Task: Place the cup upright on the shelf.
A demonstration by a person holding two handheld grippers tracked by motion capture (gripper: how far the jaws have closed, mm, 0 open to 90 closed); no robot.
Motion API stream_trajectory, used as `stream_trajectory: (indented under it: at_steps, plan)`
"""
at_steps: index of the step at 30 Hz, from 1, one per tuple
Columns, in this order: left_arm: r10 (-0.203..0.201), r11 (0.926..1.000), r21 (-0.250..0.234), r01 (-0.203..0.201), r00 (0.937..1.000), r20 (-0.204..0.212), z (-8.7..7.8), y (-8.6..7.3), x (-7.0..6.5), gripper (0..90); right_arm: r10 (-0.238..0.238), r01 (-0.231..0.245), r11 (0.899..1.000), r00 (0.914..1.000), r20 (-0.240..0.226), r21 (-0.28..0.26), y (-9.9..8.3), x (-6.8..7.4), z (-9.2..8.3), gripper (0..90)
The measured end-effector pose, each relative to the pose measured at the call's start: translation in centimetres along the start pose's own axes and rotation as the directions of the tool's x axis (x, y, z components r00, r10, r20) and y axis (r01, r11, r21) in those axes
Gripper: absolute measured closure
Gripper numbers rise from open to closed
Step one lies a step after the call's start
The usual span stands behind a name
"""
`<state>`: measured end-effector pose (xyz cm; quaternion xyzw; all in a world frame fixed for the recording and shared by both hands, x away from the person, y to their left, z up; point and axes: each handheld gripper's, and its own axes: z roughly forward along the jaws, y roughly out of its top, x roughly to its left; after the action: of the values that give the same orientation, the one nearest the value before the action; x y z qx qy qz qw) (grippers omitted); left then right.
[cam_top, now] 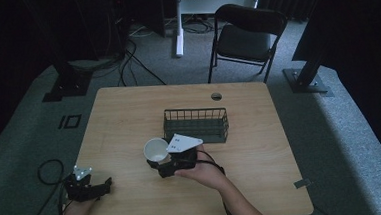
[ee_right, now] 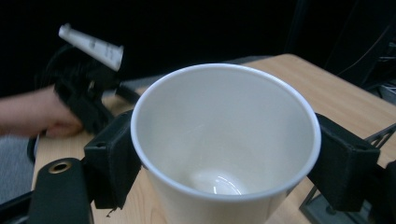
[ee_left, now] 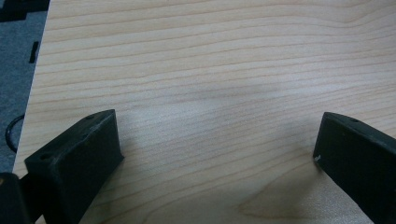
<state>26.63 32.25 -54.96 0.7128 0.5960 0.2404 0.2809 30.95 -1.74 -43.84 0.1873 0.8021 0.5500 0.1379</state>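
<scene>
A white paper cup (cam_top: 156,150) is held upright just above the wooden table (cam_top: 128,111), close to the front left of a dark wire basket (cam_top: 196,125). My right gripper (cam_top: 158,164) is shut on the cup; in the right gripper view its jaws press both sides of the empty cup (ee_right: 224,144). My left gripper (cam_top: 100,187) rests at the table's near left corner. In the left gripper view its fingers (ee_left: 79,154) stand wide apart over bare wood, open and empty.
A round cable hole (cam_top: 216,96) sits near the table's far edge. A black folding chair (cam_top: 244,34) stands beyond the table, with stand bases (cam_top: 307,80) and cables on the grey carpet. The left hand and its gripper (ee_right: 81,100) show far off behind the cup.
</scene>
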Motion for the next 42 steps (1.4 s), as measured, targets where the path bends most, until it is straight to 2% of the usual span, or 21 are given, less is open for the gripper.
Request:
stream_trajectory:
  at_steps: [5, 6, 11, 12, 14, 16, 17, 18, 19, 20, 22, 24, 25, 27, 28, 31, 37, 38, 39, 41, 42]
  plan:
    - [-0.002, 1.0, 0.0, 0.002, 1.0, 0.001, 0.0, 0.0, 0.0, 0.9, 0.007, -0.007, 1.0, 0.9988, 0.049, -0.011, 1.0, -0.6, -0.2, 19.4]
    - [-0.001, 1.0, 0.0, 0.001, 1.0, 0.0, 0.0, 0.0, 0.0, 0.9, 0.026, -0.025, 1.0, 0.9964, 0.081, -0.018, 1.4, -1.1, -0.3, 19.4]
    - [-0.002, 1.0, -0.001, 0.002, 1.0, 0.0, 0.0, 0.0, 0.0, 0.9, 0.034, -0.029, 0.998, 0.9917, 0.124, -0.049, 2.1, -1.9, -0.8, 19.4]
    - [-0.002, 1.0, -0.001, 0.002, 1.0, 0.0, 0.0, 0.0, 0.0, 0.9, 0.053, -0.041, 0.996, 0.9862, 0.157, -0.076, 2.5, -2.5, -1.1, 19.4]
    - [-0.002, 1.0, -0.001, 0.002, 1.0, 0.0, 0.0, 0.0, 0.0, 0.9, 0.056, -0.041, 0.995, 0.9839, 0.17, -0.088, 2.7, -2.7, -1.2, 19.4]
    - [-0.002, 1.0, -0.001, 0.002, 1.0, 0.0, 0.0, 0.0, 0.0, 0.9, 0.073, -0.047, 0.992, 0.9717, 0.225, -0.116, 3.2, -3.8, -1.8, 19.4]
    - [-0.002, 1.0, -0.001, 0.002, 1.0, 0.0, 0.0, 0.0, 0.0, 0.9, 0.073, -0.047, 0.992, 0.9717, 0.225, -0.116, 3.2, -3.8, -1.8, 19.4]
    - [-0.002, 1.0, 0.0, 0.002, 1.0, 0.0, 0.0, 0.0, 0.0, 0.9, 0.082, -0.053, 0.991, 0.9655, 0.247, -0.121, 3.4, -4.5, -2.1, 19.4]
    - [-0.002, 1.0, 0.0, 0.002, 1.0, 0.0, 0.0, 0.0, 0.0, 0.9, 0.082, -0.053, 0.991, 0.9655, 0.247, -0.121, 3.4, -4.5, -2.1, 19.4]
    - [-0.002, 1.0, 0.0, 0.002, 1.0, 0.0, 0.0, 0.0, 0.0, 0.9, 0.088, -0.055, 0.99, 0.9614, 0.261, -0.13, 3.5, -4.8, -2.3, 19.4]
    - [-0.002, 1.0, -0.001, 0.002, 1.0, 0.0, 0.0, 0.0, 0.0, 0.9, 0.095, -0.054, 0.989, 0.9474, 0.306, -0.138, 3.6, -5.9, -2.8, 19.4]
    - [-0.002, 1.0, -0.001, 0.002, 1.0, 0.0, 0.0, 0.0, 0.0, 0.9, 0.089, -0.049, 0.99, 0.941, 0.326, -0.129, 3.7, -6.5, -3.1, 19.4]
    - [-0.002, 1.0, 0.0, 0.002, 1.0, 0.0, 0.0, 0.0, 0.0, 1.0, 0.095, -0.05, 0.989, 0.9335, 0.346, -0.137, 3.8, -6.8, -3.3, 19.4]
    - [-0.002, 1.0, 0.0, 0.002, 1.0, 0.0, 0.0, 0.0, 0.0, 1.0, 0.092, -0.047, 0.99, 0.9257, 0.367, -0.129, 3.8, -7.3, -3.5, 19.4]
    - [-0.002, 1.0, 0.0, 0.002, 1.0, 0.001, 0.0, 0.0, 0.0, 0.9, 0.098, -0.048, 0.989, 0.9159, 0.389, -0.137, 3.8, -7.7, -3.7, 19.4]
    - [-0.002, 1.0, 0.0, 0.002, 1.0, 0.0, 0.0, 0.0, 0.0, 0.9, 0.106, -0.052, 0.989, 0.8989, 0.425, -0.137, 3.8, -8.5, -4.2, 19.4]
    - [-0.002, 1.0, 0.0, 0.002, 1.0, 0.0, 0.0, 0.0, 0.0, 0.9, 0.128, -0.08, 0.99, 0.8663, 0.483, -0.119, 3.1, -10.2, -4.8, 19.4]
    - [-0.002, 1.0, 0.0, 0.002, 1.0, 0.0, 0.0, 0.0, 0.0, 0.9, 0.128, -0.08, 0.99, 0.8663, 0.483, -0.119, 3.1, -10.2, -4.8, 19.4]
    - [-0.001, 1.0, -0.001, 0.001, 1.0, 0.0, 0.0, 0.0, 0.0, 0.9, 0.133, -0.087, 0.989, 0.8625, 0.488, -0.116, 2.9, -10.5, -4.9, 19.4]
    - [-0.001, 1.0, 0.0, 0.001, 1.0, 0.0, 0.0, 0.0, 0.0, 0.9, 0.133, -0.09, 0.99, 0.8483, 0.512, -0.108, 2.6, -11.1, -5.0, 19.4]
    - [-0.001, 1.0, 0.0, 0.001, 1.0, 0.001, 0.0, 0.0, 0.0, 0.9, 0.135, -0.096, 0.99, 0.845, 0.518, -0.101, 2.4, -11.5, -5.1, 19.4]
